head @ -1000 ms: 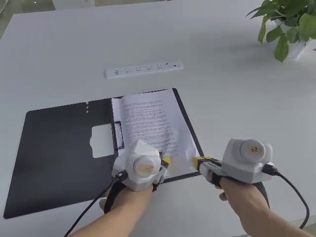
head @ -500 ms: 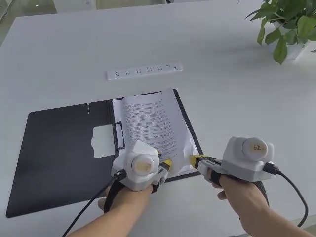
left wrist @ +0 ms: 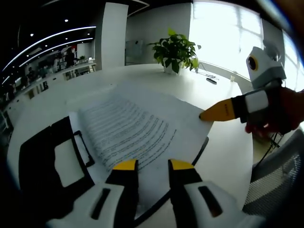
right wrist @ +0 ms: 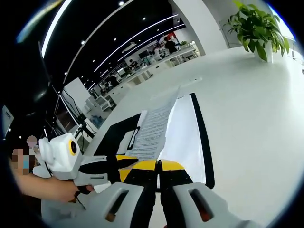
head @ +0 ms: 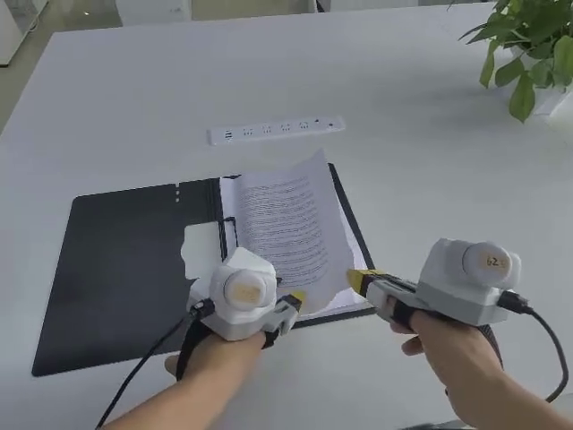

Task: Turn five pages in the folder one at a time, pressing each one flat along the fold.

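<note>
One sheet (head: 285, 224) of the open folder (head: 125, 269), which lies flat on the white worktop (head: 430, 161), stands raised at its lower right corner. My right claw (head: 356, 280) is clenched on that corner. My left claw (head: 292, 302) hovers released over the sheet's bottom edge. I judge the paper to be light, thin and floppy, easy to crease or tear, so it is best held gently at the very corner.

A white desk (head: 116, 107) bears a potted plant (head: 528, 49) at its far right corner. Beyond it stand bright windows (left wrist: 223, 28) and a white pillar (left wrist: 114, 33), under ceiling light strips (right wrist: 133, 35).
</note>
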Demonstrator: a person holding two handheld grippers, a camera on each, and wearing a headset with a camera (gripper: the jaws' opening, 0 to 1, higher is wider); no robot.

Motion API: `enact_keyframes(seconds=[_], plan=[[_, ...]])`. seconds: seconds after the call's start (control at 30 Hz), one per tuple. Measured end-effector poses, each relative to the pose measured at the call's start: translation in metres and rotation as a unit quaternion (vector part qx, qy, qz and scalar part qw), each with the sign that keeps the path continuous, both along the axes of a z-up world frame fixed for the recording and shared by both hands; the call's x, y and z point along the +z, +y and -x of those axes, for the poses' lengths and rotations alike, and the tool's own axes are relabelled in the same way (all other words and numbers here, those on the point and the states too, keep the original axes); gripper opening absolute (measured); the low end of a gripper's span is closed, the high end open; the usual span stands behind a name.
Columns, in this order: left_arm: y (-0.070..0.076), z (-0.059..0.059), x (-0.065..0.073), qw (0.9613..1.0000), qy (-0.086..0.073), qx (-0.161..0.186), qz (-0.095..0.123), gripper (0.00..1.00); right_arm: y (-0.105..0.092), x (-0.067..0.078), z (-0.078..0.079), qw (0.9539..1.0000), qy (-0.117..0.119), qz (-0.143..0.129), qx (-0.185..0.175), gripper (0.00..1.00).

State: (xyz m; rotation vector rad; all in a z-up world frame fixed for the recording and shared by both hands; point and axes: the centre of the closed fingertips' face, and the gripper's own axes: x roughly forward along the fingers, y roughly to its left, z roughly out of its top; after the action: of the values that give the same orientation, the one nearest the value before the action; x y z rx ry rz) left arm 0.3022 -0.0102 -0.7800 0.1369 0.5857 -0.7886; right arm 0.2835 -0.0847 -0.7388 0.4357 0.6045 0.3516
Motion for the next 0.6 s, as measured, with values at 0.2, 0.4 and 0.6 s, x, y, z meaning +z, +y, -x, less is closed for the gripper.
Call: enact_keyframes(seconds=[0.2, 0.4, 0.6], plan=[[0.023, 0.001, 0.027, 0.9995, -0.021, 0.013, 0.022, 0.28, 0.017, 0.021, 0.0, 0.9995, -0.023, -0.015, 0.016, 0.0], [0.055, 0.004, 0.054, 0.998, -0.039, 0.032, 0.038, 0.3, 0.039, 0.044, -0.003, 0.9978, -0.05, -0.027, 0.033, 0.0], [0.09, 0.011, 0.074, 0.9952, -0.056, 0.06, 0.053, 0.3, 0.07, 0.065, -0.009, 0.9948, -0.076, -0.043, 0.052, 0.0]])
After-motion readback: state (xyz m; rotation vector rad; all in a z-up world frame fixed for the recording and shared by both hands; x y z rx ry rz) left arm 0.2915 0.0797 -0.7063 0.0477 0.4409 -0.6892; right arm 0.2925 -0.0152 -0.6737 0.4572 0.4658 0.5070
